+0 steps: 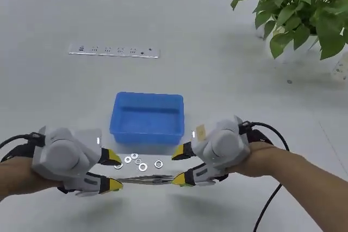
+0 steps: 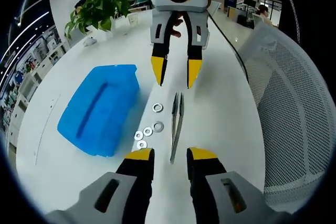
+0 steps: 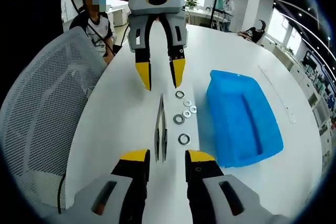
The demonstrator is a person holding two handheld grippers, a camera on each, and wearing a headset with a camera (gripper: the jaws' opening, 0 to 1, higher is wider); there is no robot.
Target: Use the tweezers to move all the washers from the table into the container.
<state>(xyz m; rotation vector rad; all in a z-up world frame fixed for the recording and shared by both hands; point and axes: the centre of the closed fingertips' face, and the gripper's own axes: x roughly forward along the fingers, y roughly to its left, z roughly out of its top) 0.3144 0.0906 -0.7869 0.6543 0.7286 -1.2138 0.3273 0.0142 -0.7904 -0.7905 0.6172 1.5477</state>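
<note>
Tweezers lie at lower centre, long axis running between our left gripper and right gripper, both spread, empty.

left gripper and right gripper held low, tips pointing at each other, near but apart, both with jaws parted
</note>
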